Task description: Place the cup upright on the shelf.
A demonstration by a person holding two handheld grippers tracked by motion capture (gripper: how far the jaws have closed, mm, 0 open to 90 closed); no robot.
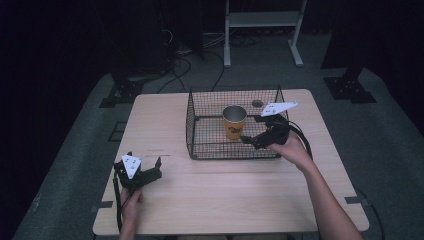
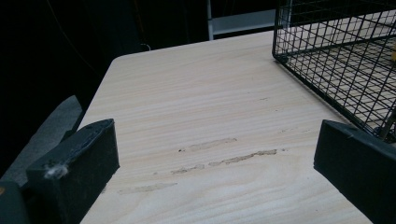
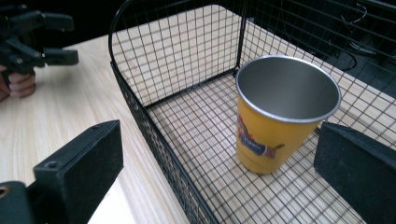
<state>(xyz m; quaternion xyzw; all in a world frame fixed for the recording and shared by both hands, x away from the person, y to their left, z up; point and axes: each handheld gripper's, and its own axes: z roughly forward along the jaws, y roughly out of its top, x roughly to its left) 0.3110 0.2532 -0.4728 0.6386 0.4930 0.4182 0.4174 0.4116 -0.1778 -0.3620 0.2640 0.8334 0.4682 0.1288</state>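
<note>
Cup stands upright inside the basket. Right gripper is spread, poised at the basket's near wall beside the cup (no contact). Left gripper rests spread on the table. Advise clearing the rim, then closing squarely across the cup.

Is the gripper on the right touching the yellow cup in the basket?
Apart. In the right gripper view, the right hand-held gripper is open, and wire basket floor shows between the yellow cup and each jaw.
</note>
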